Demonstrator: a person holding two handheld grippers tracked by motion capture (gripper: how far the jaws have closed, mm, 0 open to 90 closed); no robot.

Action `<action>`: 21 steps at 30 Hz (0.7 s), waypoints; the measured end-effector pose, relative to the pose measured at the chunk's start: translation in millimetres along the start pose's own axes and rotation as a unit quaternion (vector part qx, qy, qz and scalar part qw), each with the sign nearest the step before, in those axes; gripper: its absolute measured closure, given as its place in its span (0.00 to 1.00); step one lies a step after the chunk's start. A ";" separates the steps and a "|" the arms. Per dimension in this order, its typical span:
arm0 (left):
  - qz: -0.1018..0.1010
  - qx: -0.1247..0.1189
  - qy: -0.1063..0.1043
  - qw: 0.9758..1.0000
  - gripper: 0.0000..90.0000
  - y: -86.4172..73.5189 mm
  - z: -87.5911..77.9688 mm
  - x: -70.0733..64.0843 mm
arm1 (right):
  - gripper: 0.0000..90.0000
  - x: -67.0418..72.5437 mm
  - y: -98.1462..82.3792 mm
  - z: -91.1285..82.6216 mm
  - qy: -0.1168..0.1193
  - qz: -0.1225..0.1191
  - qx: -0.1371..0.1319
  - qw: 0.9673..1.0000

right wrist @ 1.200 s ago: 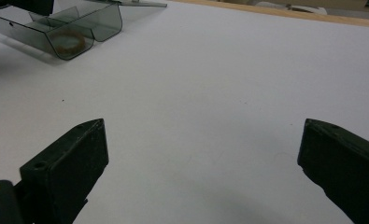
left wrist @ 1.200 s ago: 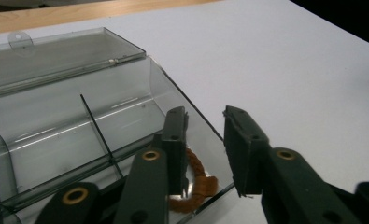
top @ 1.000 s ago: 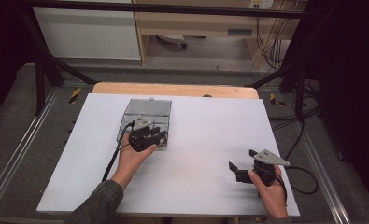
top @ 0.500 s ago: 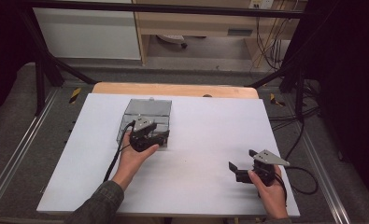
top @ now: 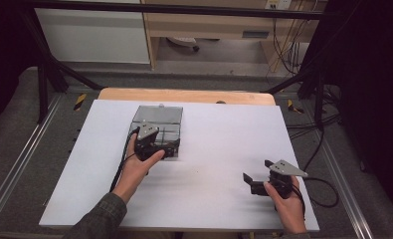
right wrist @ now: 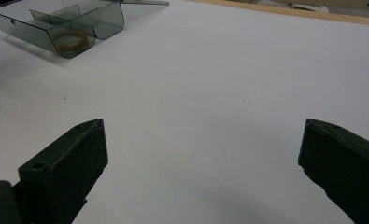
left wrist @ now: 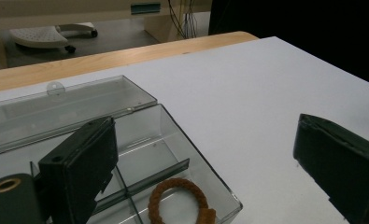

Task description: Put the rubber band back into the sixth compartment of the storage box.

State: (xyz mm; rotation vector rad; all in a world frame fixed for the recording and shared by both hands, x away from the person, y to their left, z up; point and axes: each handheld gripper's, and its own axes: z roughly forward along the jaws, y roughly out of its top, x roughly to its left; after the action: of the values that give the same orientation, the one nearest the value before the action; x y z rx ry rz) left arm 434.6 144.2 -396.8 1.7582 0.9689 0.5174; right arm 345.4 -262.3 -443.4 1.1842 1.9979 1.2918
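Where the left gripper (top: 151, 142) hovers over the clear divided box (left wrist: 173, 140) on the white desk (top: 224, 144), its jaws have just been opening and now stand wide, empty, with the brown braided ring (left wrist: 180, 200) lying in a near compartment below. Since a second ago, that hand has barely shifted. Well apart, the right gripper (top: 263, 181) rests open above bare desk; I can read no writing anywhere.

You work in lab: white table (top: 209, 199) inside black frame (top: 49, 69), aluminium rails (top: 15, 174), cable bundles (top: 288, 40), grey floor.
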 end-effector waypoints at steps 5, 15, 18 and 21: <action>0.001 -0.004 0.003 1.000 0.08 3.9 -7.0 3.5 | 0.02 -0.2 -0.1 0.4 0.000 0.000 0.000 1.000; 0.003 -0.008 0.000 1.000 0.06 9.4 -18.9 9.7 | 0.02 0.1 -0.6 0.9 -0.001 -0.001 0.001 1.000; 0.002 -0.010 0.001 1.000 0.06 10.0 -22.4 12.6 | 0.02 0.4 -0.5 1.0 0.000 0.000 0.001 1.000; 0.003 -0.011 0.002 1.000 0.06 10.2 -26.1 15.9 | 0.02 0.2 -0.6 0.9 0.000 0.000 0.000 1.000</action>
State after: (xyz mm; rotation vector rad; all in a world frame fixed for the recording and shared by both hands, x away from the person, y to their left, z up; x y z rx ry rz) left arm 428.8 170.4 -378.8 1.7422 0.9578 0.5325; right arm 345.7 -261.8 -444.3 1.1852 1.9982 1.2908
